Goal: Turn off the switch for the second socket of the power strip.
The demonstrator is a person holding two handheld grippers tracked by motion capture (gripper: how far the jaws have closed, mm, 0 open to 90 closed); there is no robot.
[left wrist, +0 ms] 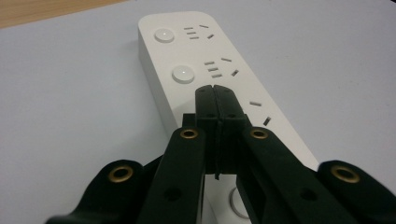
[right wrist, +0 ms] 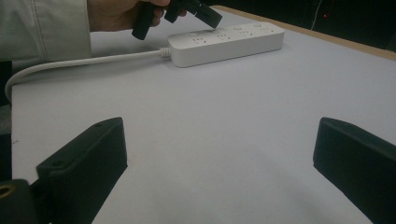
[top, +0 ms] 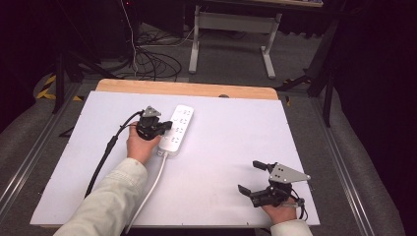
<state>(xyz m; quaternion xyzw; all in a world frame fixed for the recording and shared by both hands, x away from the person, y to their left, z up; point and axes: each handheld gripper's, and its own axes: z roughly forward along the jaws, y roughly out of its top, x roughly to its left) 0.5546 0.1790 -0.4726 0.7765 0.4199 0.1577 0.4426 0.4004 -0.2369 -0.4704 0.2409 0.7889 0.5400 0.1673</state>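
A white power strip [top: 177, 128] lies on a white table [top: 236, 147], toward the far left part of it, with its long side running away from the person. Its white cord [top: 153, 184] comes out of the near end and runs back to the table's near edge. The left gripper [top: 166, 127] is held in the left hand [top: 140, 143] right over the strip's left side. In the left gripper view its two black jaws are pressed tight together, with only a thin line between them, and they hold nothing. Their tips [left wrist: 215, 91] sit over the top face of the strip, just near a round button [left wrist: 183, 74] and some small slots. I cannot tell if the tips touch the strip or hang a tiny bit above it. A second round button [left wrist: 164, 35] sits farther along the strip. A black cable [top: 105, 152] trails from this gripper across the table to the left. The right gripper [top: 252, 178] is well apart from the strip, near the table's near right corner, held in the right hand [top: 280, 211]. Its jaws are spread wide, with bare table between them, and they hold nothing. In the right gripper view the strip shows far off, with the left gripper [right wrist: 205, 13] above it.
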